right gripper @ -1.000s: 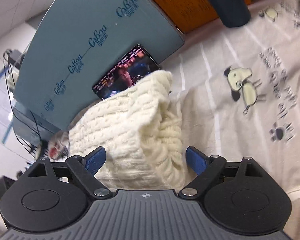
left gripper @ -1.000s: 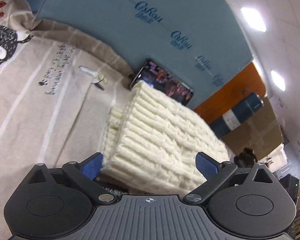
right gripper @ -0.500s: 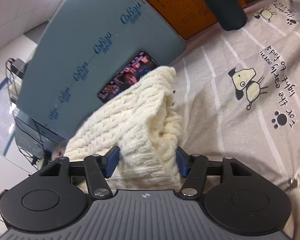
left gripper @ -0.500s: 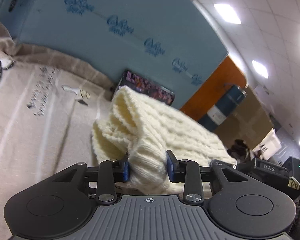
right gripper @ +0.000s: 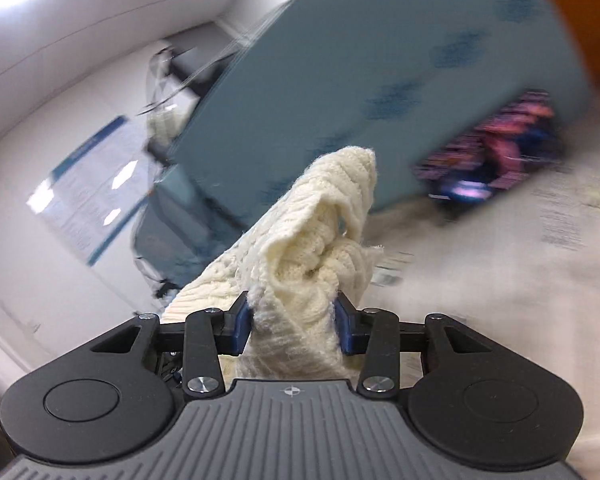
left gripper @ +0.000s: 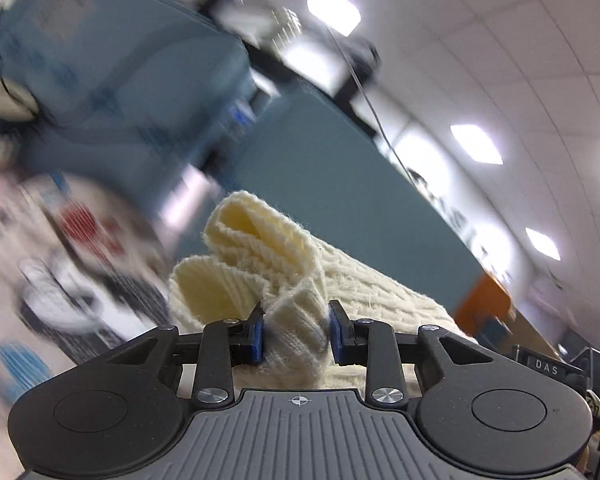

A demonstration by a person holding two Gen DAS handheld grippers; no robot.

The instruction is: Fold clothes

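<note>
A cream cable-knit sweater (left gripper: 284,276) fills the middle of both wrist views. My left gripper (left gripper: 297,335) is shut on a bunched ribbed edge of it, and the knit stretches off to the right. My right gripper (right gripper: 294,327) is shut on another bunched part of the sweater (right gripper: 312,236), which rises in a loose peak in front of the fingers. Both views tilt upward and are motion-blurred. How far the sweater hangs above the bed cannot be seen.
A blue foam board (right gripper: 380,80) stands behind, also in the left wrist view (left gripper: 332,176). A lit phone screen (right gripper: 496,156) leans at its foot. The pale printed bedsheet (right gripper: 520,264) spreads at right. Blurred printed fabric (left gripper: 60,264) lies at left.
A second ago both grippers were open around the sweater lying on the sheet. They closed on it, and now both have swung upward with the knit held.
</note>
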